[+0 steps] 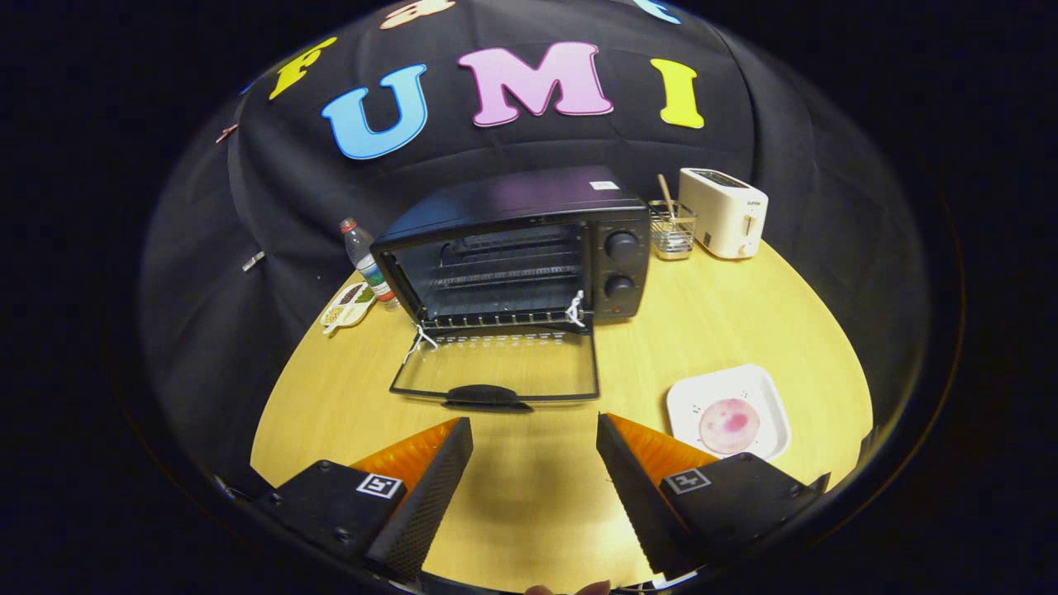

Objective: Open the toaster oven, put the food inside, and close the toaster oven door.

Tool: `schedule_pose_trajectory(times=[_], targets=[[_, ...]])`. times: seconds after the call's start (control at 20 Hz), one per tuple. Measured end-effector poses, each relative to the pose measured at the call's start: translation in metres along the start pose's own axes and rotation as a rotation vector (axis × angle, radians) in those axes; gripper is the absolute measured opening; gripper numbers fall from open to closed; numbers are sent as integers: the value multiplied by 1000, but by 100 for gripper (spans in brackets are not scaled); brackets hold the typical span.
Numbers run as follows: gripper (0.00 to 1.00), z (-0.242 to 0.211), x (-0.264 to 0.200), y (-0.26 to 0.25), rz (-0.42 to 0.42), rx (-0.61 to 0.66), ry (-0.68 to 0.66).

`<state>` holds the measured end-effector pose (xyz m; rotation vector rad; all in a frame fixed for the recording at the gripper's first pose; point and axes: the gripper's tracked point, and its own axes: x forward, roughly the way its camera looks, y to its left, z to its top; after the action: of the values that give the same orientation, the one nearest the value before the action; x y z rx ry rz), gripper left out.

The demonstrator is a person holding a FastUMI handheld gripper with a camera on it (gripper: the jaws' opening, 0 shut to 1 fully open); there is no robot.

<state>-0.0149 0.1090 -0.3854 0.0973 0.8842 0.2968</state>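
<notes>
A black toaster oven (pixel 529 244) stands on the yellow table, beyond my fingers. Its glass door (pixel 500 368) lies folded down flat toward me, handle (pixel 486 398) nearest, and the wire rack inside shows. A round pink piece of food (pixel 729 425) rests on a white square plate (pixel 769 392), to the right of the door and just ahead of my right finger. My gripper (pixel 536 430) is open, held above the table a little short of the door handle, with nothing between the fingers.
A white toaster (pixel 724 211) and a wire holder (pixel 671 230) with a wooden utensil stand right of the oven. A water bottle (pixel 367 263) and a small dish of snacks (pixel 349 306) sit to its left. Bare tabletop (pixel 529 496) lies under the fingers.
</notes>
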Motion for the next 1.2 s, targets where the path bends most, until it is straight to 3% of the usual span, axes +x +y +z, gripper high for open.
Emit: schedule_pose_trajectory(times=[0.45,0.9,1.05,1.2], targets=[[99,-5,-21,-167,-55,-1,348],[97,-34,54,-258,-63,33,595],[79,-45,78,-274,-72,4,629],[53,-55,90,-279,-71,-36,651]])
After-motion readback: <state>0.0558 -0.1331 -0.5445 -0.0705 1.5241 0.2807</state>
